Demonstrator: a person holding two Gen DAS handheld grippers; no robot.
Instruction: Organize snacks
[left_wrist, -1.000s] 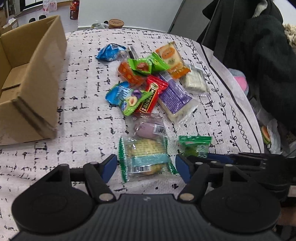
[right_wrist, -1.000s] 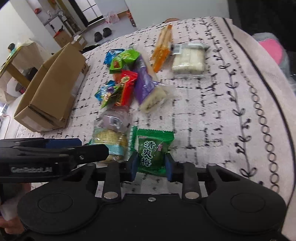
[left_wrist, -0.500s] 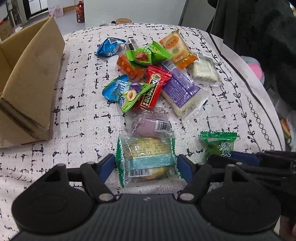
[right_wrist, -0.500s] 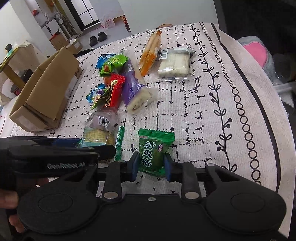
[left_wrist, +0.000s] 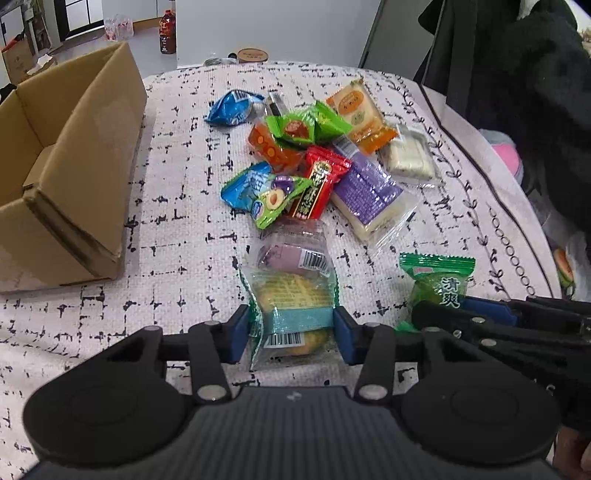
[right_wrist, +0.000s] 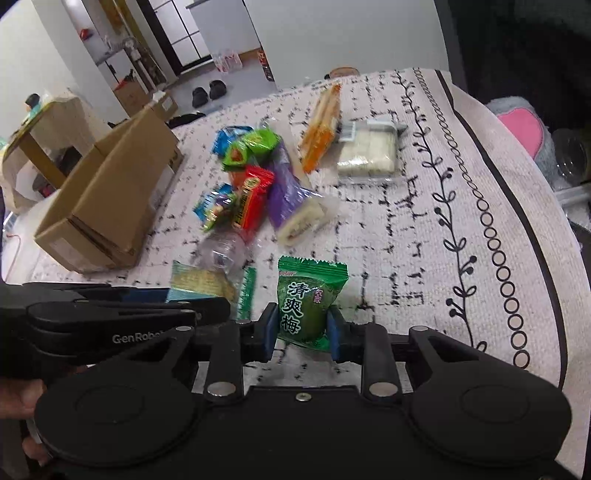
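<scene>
My left gripper (left_wrist: 290, 334) is shut on a clear cake packet with a teal band (left_wrist: 293, 306), its blue pads pressing the packet's sides. My right gripper (right_wrist: 301, 332) is shut on a green plum candy packet (right_wrist: 308, 302); this packet also shows in the left wrist view (left_wrist: 439, 284). A pile of loose snacks lies beyond on the cloth: a purple cake in clear wrap (left_wrist: 291, 254), a red packet (left_wrist: 317, 184), a purple-wrapped sandwich (left_wrist: 369, 195), a blue packet (left_wrist: 231, 109). An open cardboard box (left_wrist: 70, 177) stands at the left.
An orange wafer pack (left_wrist: 360, 110) and a white biscuit pack (left_wrist: 408, 157) lie at the far right of the pile. The patterned tablecloth's edge (right_wrist: 517, 206) runs along the right. Dark clothing (left_wrist: 517, 92) hangs beyond it. A bottle (left_wrist: 168, 27) stands on the floor.
My left gripper closed from wide open onto the teal-band cake packet. My right gripper stayed shut on the green candy packet, and both views drew back and up a little.
</scene>
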